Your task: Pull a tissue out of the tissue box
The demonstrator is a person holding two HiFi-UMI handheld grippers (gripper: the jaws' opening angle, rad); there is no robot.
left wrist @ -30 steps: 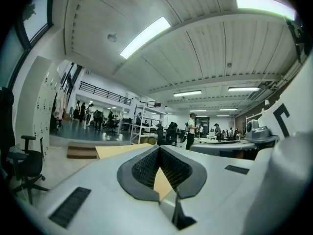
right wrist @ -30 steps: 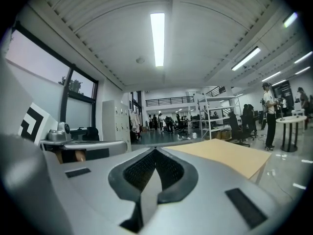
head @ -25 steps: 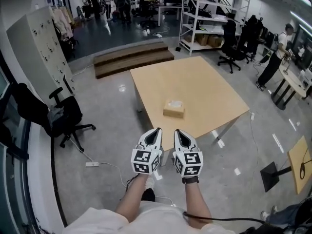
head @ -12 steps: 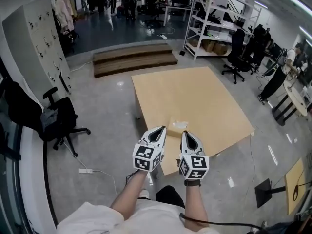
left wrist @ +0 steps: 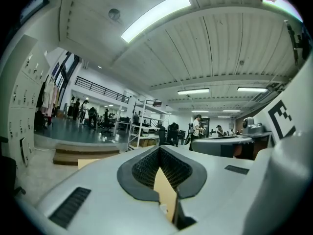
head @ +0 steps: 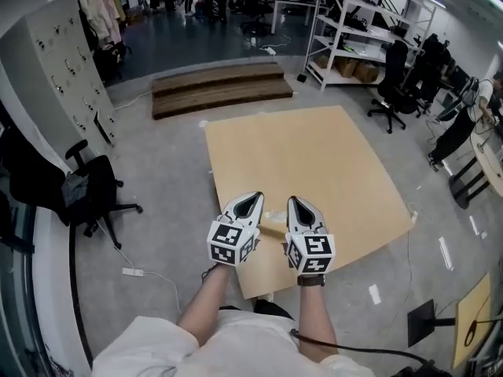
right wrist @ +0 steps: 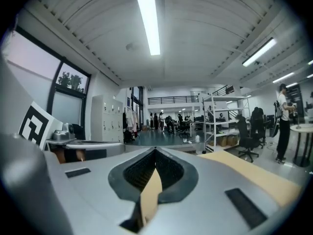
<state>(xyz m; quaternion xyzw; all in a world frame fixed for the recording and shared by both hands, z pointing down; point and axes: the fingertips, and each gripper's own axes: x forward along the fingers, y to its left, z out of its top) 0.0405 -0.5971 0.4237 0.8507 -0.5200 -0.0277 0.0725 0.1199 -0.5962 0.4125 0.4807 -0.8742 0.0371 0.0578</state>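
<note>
Both hands are held out level and side by side, so the left tongs (head: 252, 199) and the right tongs (head: 295, 203) reach the table (head: 314, 155) together, ready for either one to work on the tissue box (head: 271, 226). The box sits in the near-left part of the table, a little in from its left edge. Only a tan strip of it shows in the gap between the two tongs, with a pale bit above that may be the tissue (head: 275, 214); it is too small to be sure.

In each gripper view the jaw tips meet at a point, and only table colour shows through the slot behind them. Both tongs are therefore closed and carry nothing. That fits an approach. The jaws will probably have to part before one can pinch the tissue, while the other may be needed to steady the light box.

A second ago the tongs hung over the bare floor, short of the table's near edge, and the whole box lay in plain sight well beyond them. Half a second ago they were just at that edge. Now they are over the table and flank the box, covering most of it. The table itself fills more of the head view, and the jaws are as closed as they were.
</note>
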